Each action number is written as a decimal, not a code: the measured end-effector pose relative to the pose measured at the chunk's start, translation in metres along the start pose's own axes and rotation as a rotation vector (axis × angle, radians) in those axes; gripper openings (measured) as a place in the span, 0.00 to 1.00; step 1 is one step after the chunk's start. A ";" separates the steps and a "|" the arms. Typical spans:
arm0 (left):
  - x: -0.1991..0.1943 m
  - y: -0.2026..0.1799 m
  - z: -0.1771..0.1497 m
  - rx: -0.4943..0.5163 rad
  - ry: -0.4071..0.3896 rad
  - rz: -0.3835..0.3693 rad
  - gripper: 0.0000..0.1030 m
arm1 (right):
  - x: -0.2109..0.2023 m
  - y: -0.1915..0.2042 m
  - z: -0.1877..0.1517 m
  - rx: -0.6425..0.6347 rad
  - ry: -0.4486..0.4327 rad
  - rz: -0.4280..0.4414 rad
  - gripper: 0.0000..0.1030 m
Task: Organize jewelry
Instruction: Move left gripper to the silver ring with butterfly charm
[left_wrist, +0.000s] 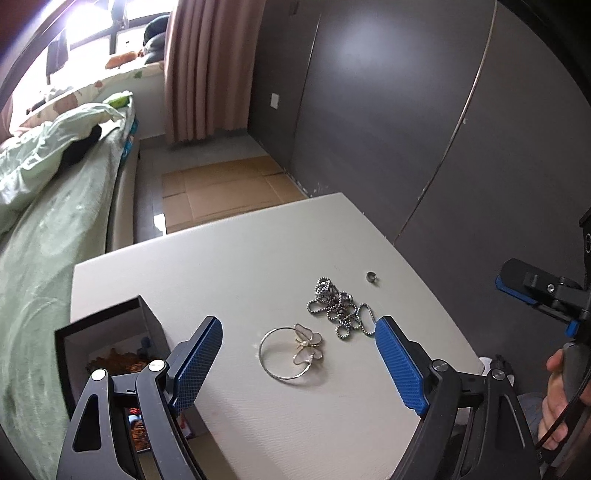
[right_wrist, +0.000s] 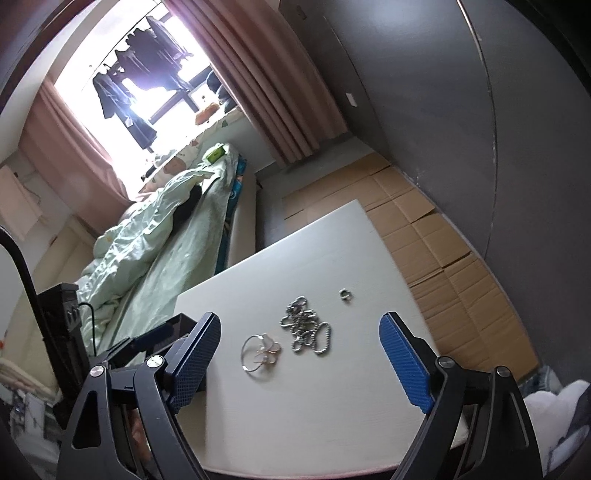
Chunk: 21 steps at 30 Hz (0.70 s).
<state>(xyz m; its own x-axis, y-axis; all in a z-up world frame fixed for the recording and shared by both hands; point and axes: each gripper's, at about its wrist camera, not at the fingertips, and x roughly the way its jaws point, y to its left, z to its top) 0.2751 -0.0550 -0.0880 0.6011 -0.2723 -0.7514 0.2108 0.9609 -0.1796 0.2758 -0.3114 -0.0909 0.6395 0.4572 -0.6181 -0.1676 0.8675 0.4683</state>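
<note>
Both grippers, left and right, hover wide open and empty above a thin, light butterfly bangle, likely slippery and best pinched across its wire hoop.

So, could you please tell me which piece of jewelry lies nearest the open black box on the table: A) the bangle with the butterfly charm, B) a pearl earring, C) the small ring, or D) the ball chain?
A: the bangle with the butterfly charm lies closest to the open black box, with the ball chain and small ring farther off.
</note>
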 end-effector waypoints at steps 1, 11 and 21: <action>0.002 0.001 0.000 -0.012 0.007 -0.003 0.83 | 0.000 -0.003 0.000 0.003 0.001 -0.002 0.85; 0.023 0.005 0.002 -0.057 0.055 0.004 0.80 | 0.015 -0.036 -0.001 0.072 0.085 -0.033 0.85; 0.055 -0.017 -0.013 0.071 0.187 0.073 0.67 | 0.025 -0.047 -0.004 0.124 0.126 0.005 0.85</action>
<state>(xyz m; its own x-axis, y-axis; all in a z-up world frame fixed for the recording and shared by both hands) 0.2948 -0.0858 -0.1347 0.4646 -0.1817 -0.8667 0.2294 0.9700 -0.0804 0.2969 -0.3404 -0.1307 0.5383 0.4896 -0.6859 -0.0717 0.8376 0.5416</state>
